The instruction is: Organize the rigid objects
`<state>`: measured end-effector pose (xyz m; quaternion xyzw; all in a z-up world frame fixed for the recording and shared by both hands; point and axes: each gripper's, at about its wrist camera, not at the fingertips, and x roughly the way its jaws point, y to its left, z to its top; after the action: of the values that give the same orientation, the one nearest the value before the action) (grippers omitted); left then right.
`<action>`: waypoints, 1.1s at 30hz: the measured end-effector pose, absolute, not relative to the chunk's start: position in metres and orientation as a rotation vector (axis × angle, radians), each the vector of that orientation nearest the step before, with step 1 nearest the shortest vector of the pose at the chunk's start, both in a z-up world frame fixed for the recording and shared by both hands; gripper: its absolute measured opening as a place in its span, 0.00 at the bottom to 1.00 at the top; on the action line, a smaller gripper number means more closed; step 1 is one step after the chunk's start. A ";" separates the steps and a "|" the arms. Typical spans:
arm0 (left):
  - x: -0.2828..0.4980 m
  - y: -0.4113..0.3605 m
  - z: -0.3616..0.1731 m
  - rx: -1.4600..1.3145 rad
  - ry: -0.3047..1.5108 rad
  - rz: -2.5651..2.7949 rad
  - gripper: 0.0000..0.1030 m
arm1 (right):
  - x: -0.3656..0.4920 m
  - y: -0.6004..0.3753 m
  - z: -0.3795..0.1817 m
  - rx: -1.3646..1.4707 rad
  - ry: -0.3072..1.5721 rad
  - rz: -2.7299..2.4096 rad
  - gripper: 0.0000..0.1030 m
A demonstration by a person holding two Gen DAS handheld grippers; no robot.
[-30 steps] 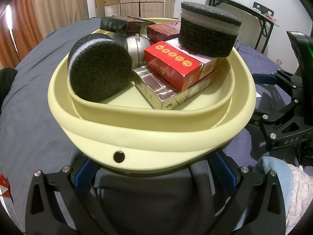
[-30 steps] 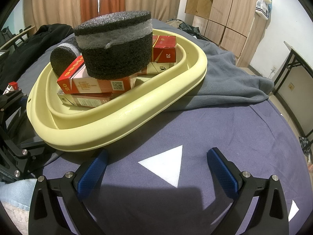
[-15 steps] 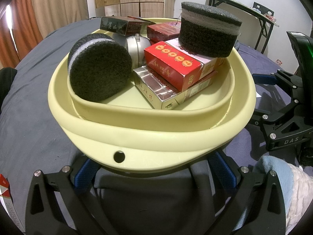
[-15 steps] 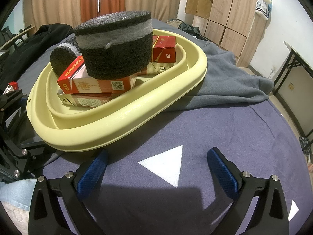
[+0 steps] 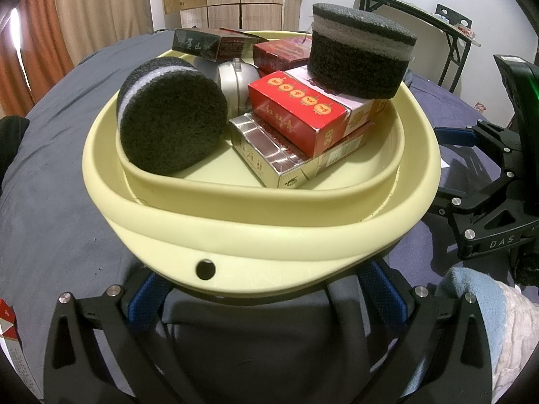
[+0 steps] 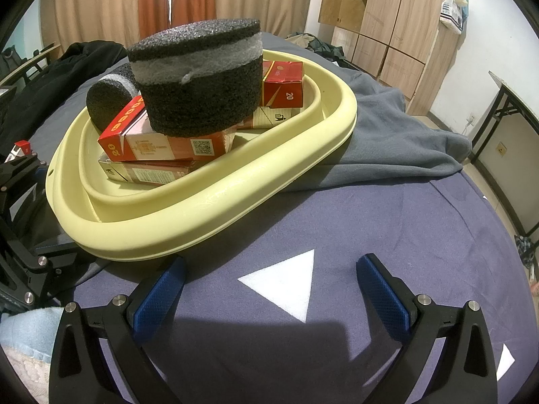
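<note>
My left gripper (image 5: 266, 289), jaws spread, flanks the pale yellow plastic basin (image 5: 269, 232) holding black foam cylinders (image 5: 171, 124); my right gripper (image 6: 273, 289), jaws spread and empty, sits just beside it.

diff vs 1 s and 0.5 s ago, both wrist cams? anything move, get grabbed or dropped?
Nothing visibly changed. The yellow basin and its load of boxes and foam pucks sit as before; the left hand-held gripper stays open under the basin's near rim, and the right hand-held gripper stays open and empty over the white triangle.
</note>
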<state>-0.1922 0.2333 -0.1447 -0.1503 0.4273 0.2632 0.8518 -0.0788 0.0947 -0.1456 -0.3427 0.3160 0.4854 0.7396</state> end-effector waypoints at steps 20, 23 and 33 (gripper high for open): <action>-0.197 0.227 -0.148 -0.314 0.900 0.556 1.00 | -0.079 0.095 -0.146 -0.752 0.694 1.065 1.00; -0.197 0.227 -0.148 -0.315 0.900 0.556 1.00 | -0.079 0.095 -0.146 -0.752 0.693 1.065 1.00; -0.195 0.225 -0.148 -0.313 0.898 0.559 1.00 | -0.079 0.095 -0.146 -0.752 0.693 1.065 1.00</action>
<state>-0.1953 0.2252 -0.1479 -0.1487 0.4265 0.2655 0.8518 -0.0787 0.0946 -0.1457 -0.3428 0.3159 0.4854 0.7396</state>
